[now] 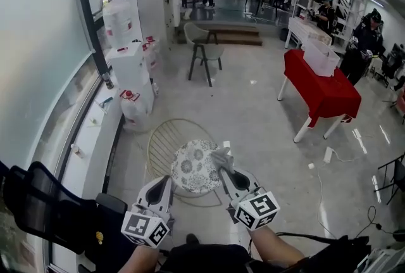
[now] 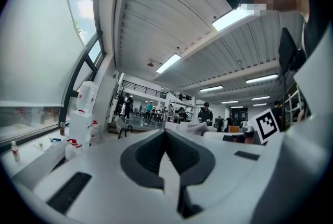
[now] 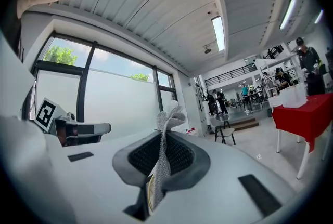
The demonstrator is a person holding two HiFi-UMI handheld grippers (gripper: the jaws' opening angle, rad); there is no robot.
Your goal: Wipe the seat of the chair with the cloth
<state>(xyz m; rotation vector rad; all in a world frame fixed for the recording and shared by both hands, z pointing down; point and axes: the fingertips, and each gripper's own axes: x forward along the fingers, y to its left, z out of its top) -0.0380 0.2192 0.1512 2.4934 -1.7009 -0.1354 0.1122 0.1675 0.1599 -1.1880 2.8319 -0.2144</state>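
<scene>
Since the cloth [image 3: 167, 119] is pinched between the jaws of the right tool [image 1: 223, 163], with a crumpled tuft standing out past the tips, the grasp looks done and the wiping itself appears not yet begun. In the head view the cloth hangs over the near right edge of the seat [image 1: 193, 167], a round patterned cushion; whether it touches the cushion I cannot tell. The left tool [image 1: 162, 186] is clenched on nothing, its jaws meeting, and hovers at the seat's near left edge.

The next move, I judge, calls for tipping the right tool down until the cloth lies flat on the cushion, then sweeping it across. The chair [image 1: 166, 139] has a thin wire back curving round the far left side, which a broad stroke could snag. The near and right sides of the seat are open.

Bare floor [image 1: 266, 132] lies to the right and beyond. Stacked white containers [image 1: 130, 66] and a window ledge [image 1: 95, 139] stand close on the left. A red desk [image 1: 324, 93] is well apart to the right, and a black office chair [image 1: 44, 211] sits near the person's left.
</scene>
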